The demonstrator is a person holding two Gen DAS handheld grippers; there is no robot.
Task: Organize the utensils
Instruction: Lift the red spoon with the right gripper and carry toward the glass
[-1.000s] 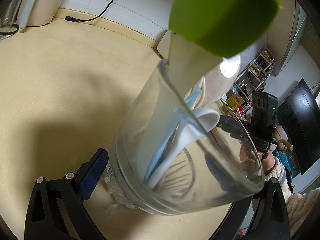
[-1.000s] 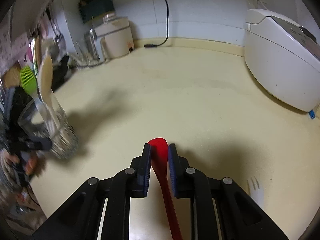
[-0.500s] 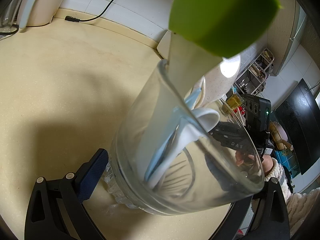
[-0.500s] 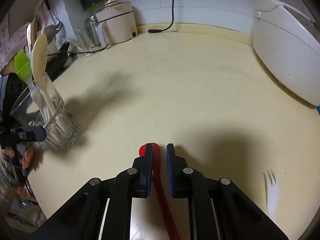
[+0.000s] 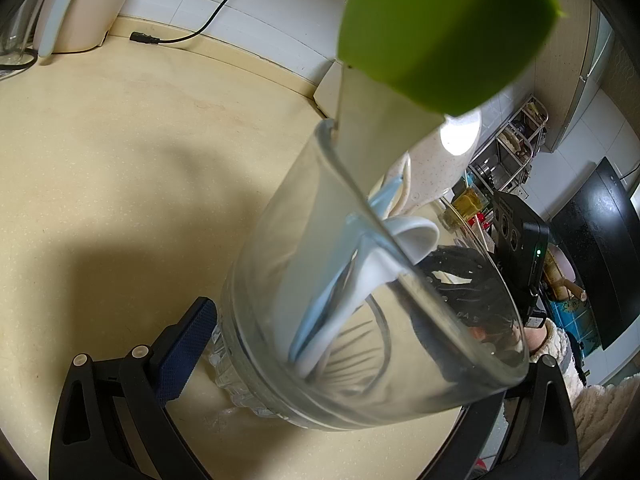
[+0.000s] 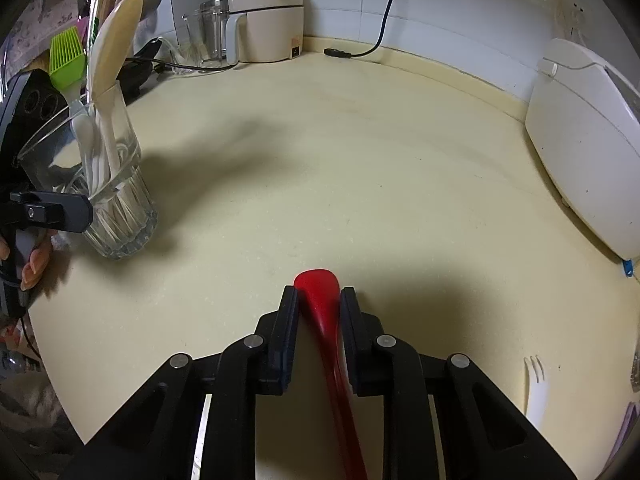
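Utensils mostly live in the glass [image 6: 108, 184] already: a green brush [image 6: 66, 58], a cream spatula [image 6: 114, 40] and a couple of white spoons [image 6: 86, 136] stand in it at the left of the counter [image 6: 340, 160]. The red spoon [image 6: 320, 300] is the one you're dealing with now. It lies between the fingers of your right gripper [image 6: 319, 304], bowl end poking out past the tips, handle running back under the gripper.

Those jaws are opening at the moment, and there's a visible gap on the left side of the spoon, so I'd call it loose rather than gripped. Looks to me like you're either resetting your hold or setting it down (can't say which). Either way, the next move probably calls for a firm pinch on the neck of the spoon, then a lift and a carry left to drop it handle-first into the glass. A white fork [image 6: 534, 384] waits at the lower right, well apart from the rest.

Your left gripper [image 5: 340, 344] is clamped on the base of the glass, one blue pad [image 5: 184, 344] pressed against its side, steadying it.

The right wrist view gives you the whole layout. The left view only shows the glass close up, plus your other hand [image 5: 532, 334] through it; the red spoon and fork aren't visible there.
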